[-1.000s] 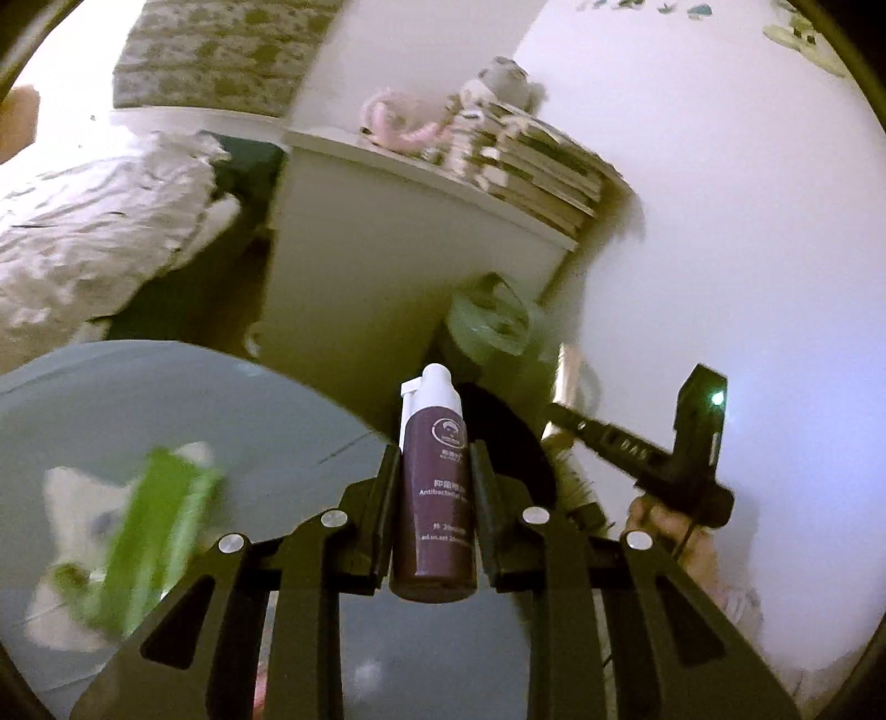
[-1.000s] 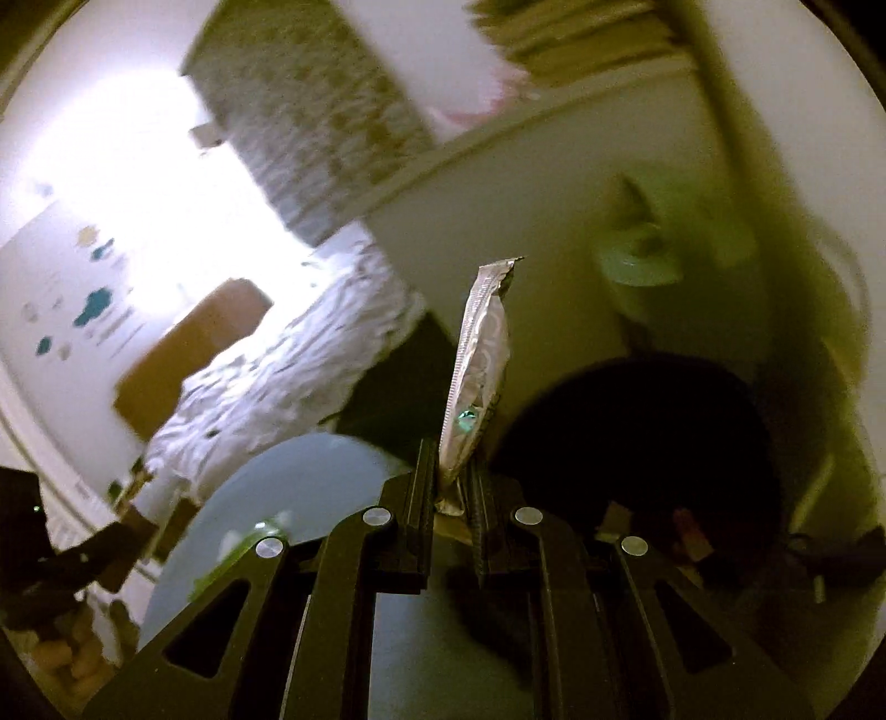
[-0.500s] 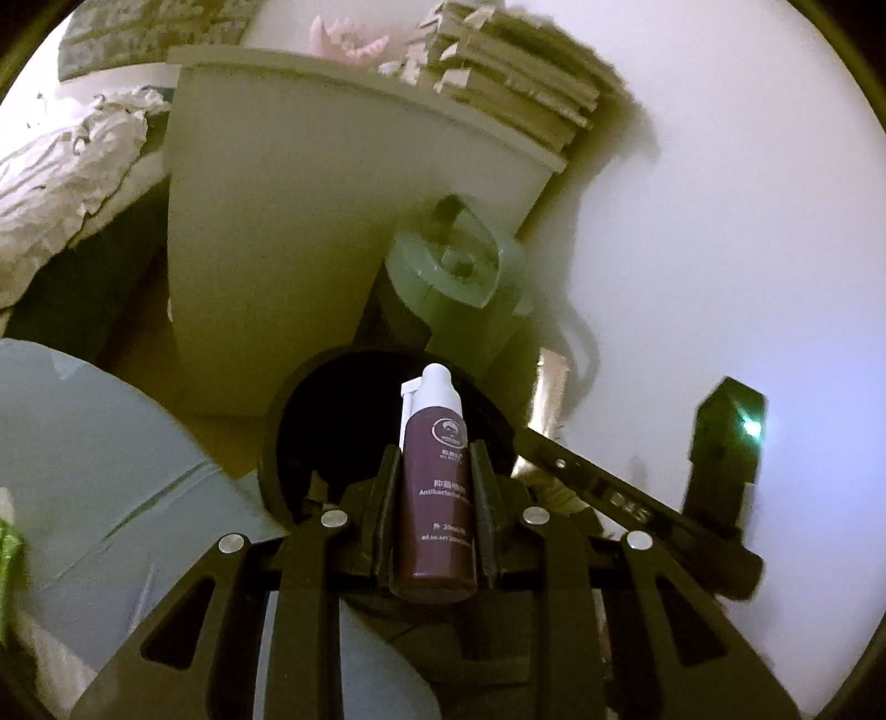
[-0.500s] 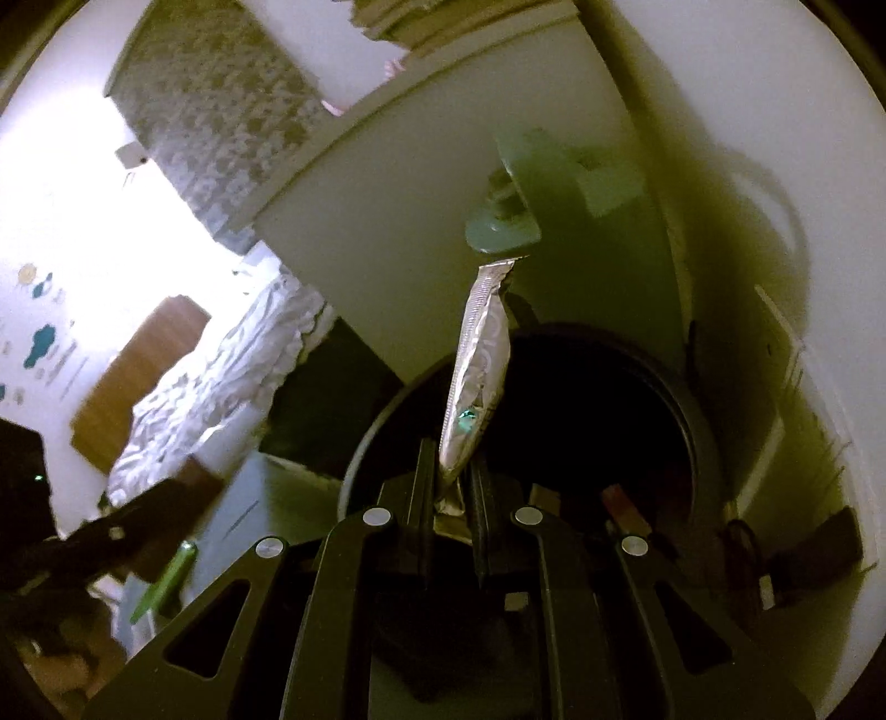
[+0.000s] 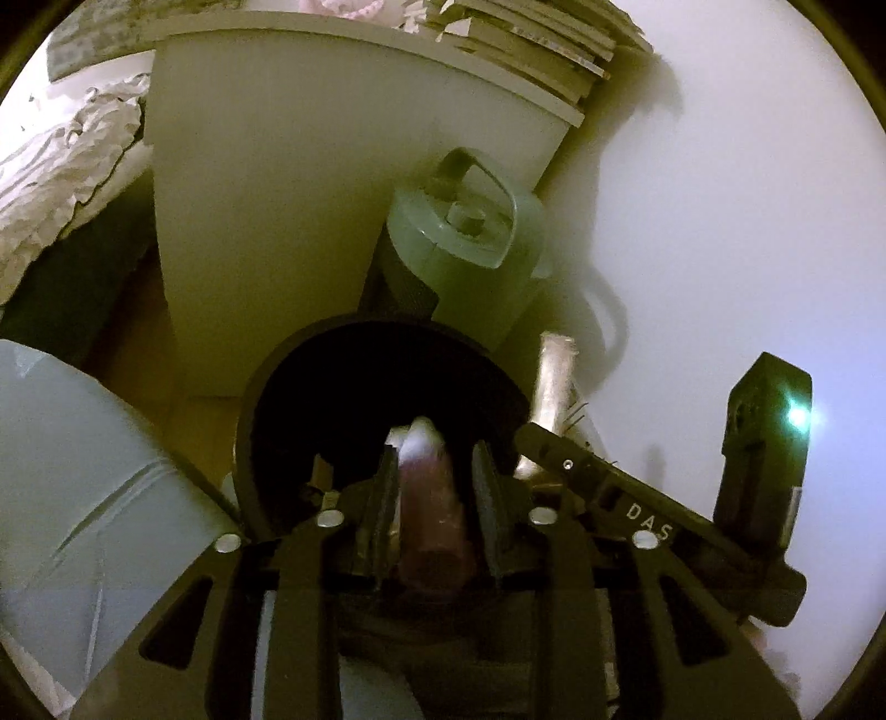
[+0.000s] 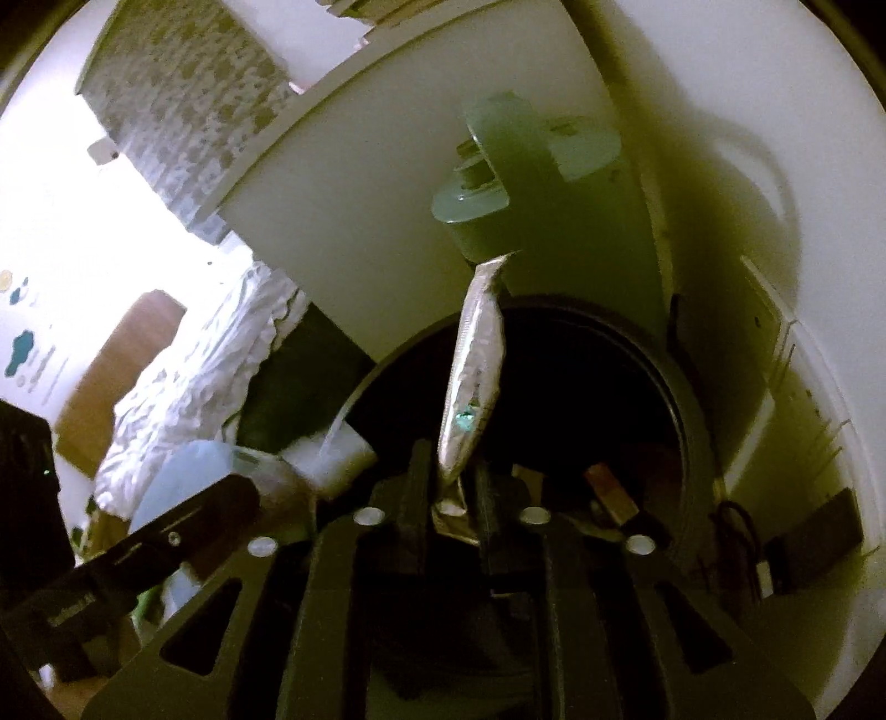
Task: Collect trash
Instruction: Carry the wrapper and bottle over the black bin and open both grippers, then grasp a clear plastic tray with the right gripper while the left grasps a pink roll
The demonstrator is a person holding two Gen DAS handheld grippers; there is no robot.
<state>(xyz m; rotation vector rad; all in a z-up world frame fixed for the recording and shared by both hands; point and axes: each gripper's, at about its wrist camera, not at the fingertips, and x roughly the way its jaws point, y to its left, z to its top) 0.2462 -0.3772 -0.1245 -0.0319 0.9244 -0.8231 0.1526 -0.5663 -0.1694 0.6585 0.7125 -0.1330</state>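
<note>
A black round bin [image 5: 260, 399] gapes right below both grippers. My left gripper [image 5: 434, 459] hangs over its mouth with its jaws opening. The dark purple bottle [image 5: 432, 498] with a white cap is blurred between the fingers, with gaps on both sides. My right gripper [image 6: 451, 459] is over the same bin [image 6: 686, 421], its jaws also opening. A silver foil wrapper [image 6: 476, 365] stands loose between them, leaning right, and the pads are off it. The wrapper [image 5: 554, 387] also shows in the left wrist view, to the right of the bottle.
Behind the bin stand a green lidded container [image 5: 470, 232] and a white cabinet [image 5: 277, 194] topped with stacked books [image 5: 526, 39]. A white wall [image 5: 720, 221] closes the right side. A grey-blue round table [image 5: 83, 471] lies at the left, a rumpled bed [image 5: 55, 166] beyond. Trash [image 6: 609, 493] lies inside the bin.
Both grippers came forward and down from the table until they stood over the bin. Both pairs of jaws have parted. The bottle and the wrapper, gripped firmly before, now sit loose.
</note>
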